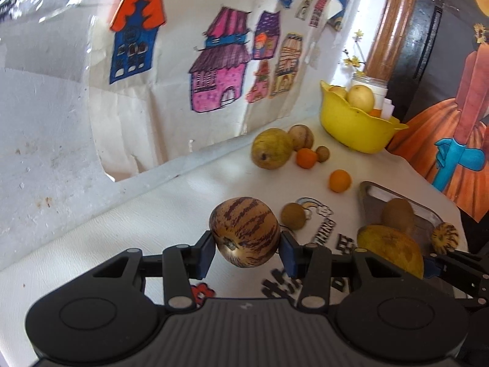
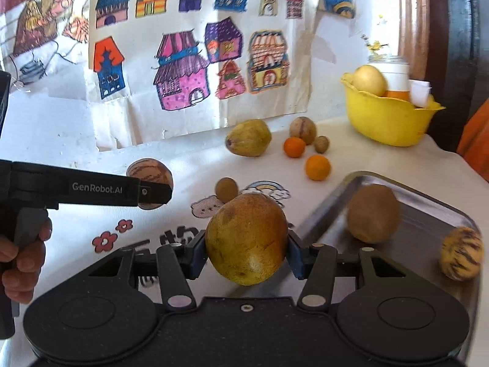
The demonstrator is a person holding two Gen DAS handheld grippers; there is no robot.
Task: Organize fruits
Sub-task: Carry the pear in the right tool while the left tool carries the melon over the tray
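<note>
Both grippers are loaded. The left gripper [image 1: 248, 252] is clamped on a striped melon-like fruit [image 1: 244, 231], pads pressing its two flanks, stem end turned toward the camera; the fruit hangs clear above the bench [image 1: 128, 214]. The right gripper [image 2: 247, 257] is clamped on a yellow-green mango [image 2: 247, 238], held with its long axis roughly upright between the pads, also off the surface.

The deciding relation is the metal tray [image 2: 428, 223]. It lies at the bench's right side, just ahead and to the right of the right gripper, whose mango is near the tray's left rim. The left gripper stands further left, well apart from the tray, so the right hand is the nearer.

In the tray: a brown kiwi-like fruit [image 2: 373, 214] and a small striped fruit [image 2: 461, 253] at the near right. Open floor remains in the near left part, judged enough for the mango.

The yellow bowl [image 2: 394, 122] sits at the far right corner, already holding fruit. Loose fruit remains toward the far edge, including a second mango [image 2: 249, 137] and two oranges [image 2: 318, 167].
</note>
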